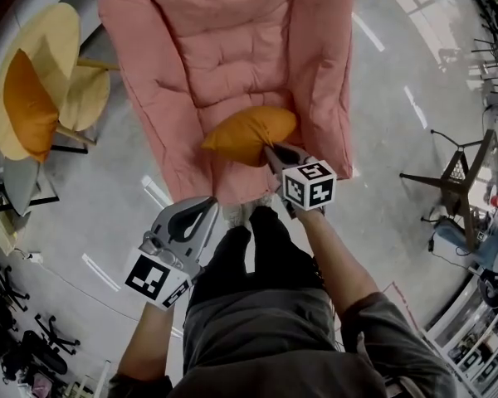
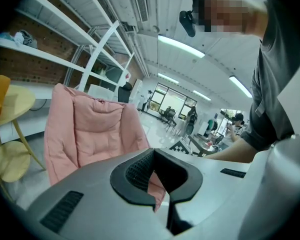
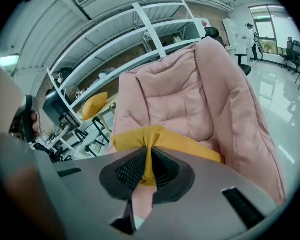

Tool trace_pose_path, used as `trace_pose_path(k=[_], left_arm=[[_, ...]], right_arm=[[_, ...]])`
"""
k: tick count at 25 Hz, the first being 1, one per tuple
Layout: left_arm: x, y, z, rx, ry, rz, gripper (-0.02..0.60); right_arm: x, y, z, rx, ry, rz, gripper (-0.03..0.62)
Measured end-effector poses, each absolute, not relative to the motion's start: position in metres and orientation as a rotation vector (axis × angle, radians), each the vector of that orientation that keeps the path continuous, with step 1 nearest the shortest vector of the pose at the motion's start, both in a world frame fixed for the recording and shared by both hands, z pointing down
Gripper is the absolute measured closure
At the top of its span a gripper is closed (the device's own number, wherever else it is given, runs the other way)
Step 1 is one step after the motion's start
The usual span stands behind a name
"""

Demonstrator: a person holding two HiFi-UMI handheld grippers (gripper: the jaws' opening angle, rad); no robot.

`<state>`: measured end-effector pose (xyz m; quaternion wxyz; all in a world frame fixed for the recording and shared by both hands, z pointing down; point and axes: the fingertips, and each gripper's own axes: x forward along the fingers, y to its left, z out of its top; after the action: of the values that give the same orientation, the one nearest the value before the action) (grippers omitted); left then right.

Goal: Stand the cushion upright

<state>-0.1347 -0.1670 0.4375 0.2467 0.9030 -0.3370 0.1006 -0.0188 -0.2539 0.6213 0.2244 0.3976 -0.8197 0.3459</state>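
An orange cushion [image 1: 249, 133] hangs over the front of the seat of a pink padded chair [image 1: 224, 48]. My right gripper [image 1: 270, 149] is shut on a pinch of its fabric at the near right corner. In the right gripper view the orange cloth [image 3: 190, 144] runs up between the ribbed pads [image 3: 129, 170], with the pink chair [image 3: 180, 89] behind it. My left gripper [image 1: 209, 206] is lower and to the left, beside the person's leg, apart from the cushion. Its jaws meet with nothing between them [image 2: 162, 204]. The left gripper view shows the pink chair [image 2: 90, 129] but not the cushion.
A round yellow chair [image 1: 70, 85] with a second orange cushion [image 1: 29, 106] stands at the left. A black-legged stool [image 1: 456, 177] is at the right and office chairs [image 1: 17, 338] at the lower left. White shelving [image 2: 65, 39] lines the wall. The person's legs [image 1: 257, 247] are just before the pink chair.
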Motion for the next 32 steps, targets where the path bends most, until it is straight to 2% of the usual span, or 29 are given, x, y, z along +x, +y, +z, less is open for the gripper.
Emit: trace_pose_path(k=[12, 22, 32], left_arm=[[-0.092, -0.227, 0.426, 2.419, -0.993, 0.287, 0.572], [-0.057, -0.302, 0.435, 2.372, -1.029, 0.32, 0.571], [-0.037, -0.358, 0.444, 2.352, -1.051, 0.318, 0.571]], right_arm=[[0.012, -0.374, 0.589, 1.046, -2.374, 1.067, 0.568], [0.049, -0.488, 0.613, 1.092, -2.343, 1.08, 0.569], [0.069, -0.547, 0.642, 1.149, -2.261, 1.075, 0.568]])
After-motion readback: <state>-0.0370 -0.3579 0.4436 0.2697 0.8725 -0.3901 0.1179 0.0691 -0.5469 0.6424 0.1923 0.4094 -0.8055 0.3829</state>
